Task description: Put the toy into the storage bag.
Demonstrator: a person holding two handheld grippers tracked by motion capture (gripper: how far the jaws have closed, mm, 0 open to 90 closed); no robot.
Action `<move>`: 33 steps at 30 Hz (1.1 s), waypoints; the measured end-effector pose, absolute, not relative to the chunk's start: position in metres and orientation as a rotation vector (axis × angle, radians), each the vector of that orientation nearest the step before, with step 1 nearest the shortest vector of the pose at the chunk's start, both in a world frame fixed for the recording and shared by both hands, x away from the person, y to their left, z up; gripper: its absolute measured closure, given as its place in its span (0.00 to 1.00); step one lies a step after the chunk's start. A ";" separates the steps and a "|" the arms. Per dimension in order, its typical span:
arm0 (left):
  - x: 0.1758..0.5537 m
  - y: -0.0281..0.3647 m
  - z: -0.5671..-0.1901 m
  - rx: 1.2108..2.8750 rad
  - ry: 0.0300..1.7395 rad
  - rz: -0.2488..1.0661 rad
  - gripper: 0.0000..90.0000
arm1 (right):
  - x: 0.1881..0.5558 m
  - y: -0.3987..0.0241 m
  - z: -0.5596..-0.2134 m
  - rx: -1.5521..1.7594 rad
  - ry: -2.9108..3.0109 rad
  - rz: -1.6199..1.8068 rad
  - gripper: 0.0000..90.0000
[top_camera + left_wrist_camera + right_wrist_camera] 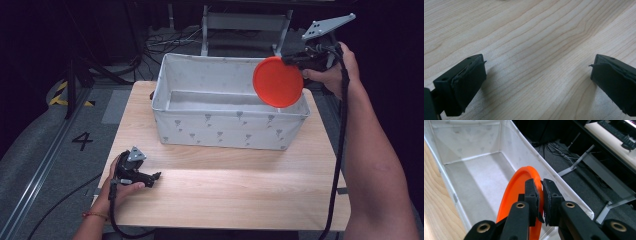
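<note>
Orange plate goes over the box

Orange plate [277,82] hangs on edge above the right end of the white box [230,131]. We pinch its rim tight in our right gripper [541,192]. It looks light, stiff and slippery, so we grip the rim. Our left gripper [537,75] rests with jaws wide apart on the counter [225,195].

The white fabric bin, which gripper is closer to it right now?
Right. The right gripper holds an orange plate over the white fabric bin; the left gripper rests on the table in front.
</note>
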State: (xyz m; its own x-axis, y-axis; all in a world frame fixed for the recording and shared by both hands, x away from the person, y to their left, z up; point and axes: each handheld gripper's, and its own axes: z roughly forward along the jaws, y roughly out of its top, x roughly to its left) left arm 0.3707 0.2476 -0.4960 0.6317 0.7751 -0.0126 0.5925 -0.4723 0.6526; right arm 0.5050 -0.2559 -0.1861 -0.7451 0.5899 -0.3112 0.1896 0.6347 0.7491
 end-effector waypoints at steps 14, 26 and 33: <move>0.370 0.247 -0.496 2.223 1.071 0.377 0.01 | 0.531 -0.241 -0.222 0.503 2.443 0.933 0.92; 0.370 0.247 -0.496 2.223 1.071 0.377 0.01 | 0.536 -0.232 -0.263 0.407 2.602 0.795 0.92; 0.370 0.247 -0.496 2.223 1.070 0.377 0.01 | 0.540 -0.228 -0.281 0.356 2.689 0.702 0.92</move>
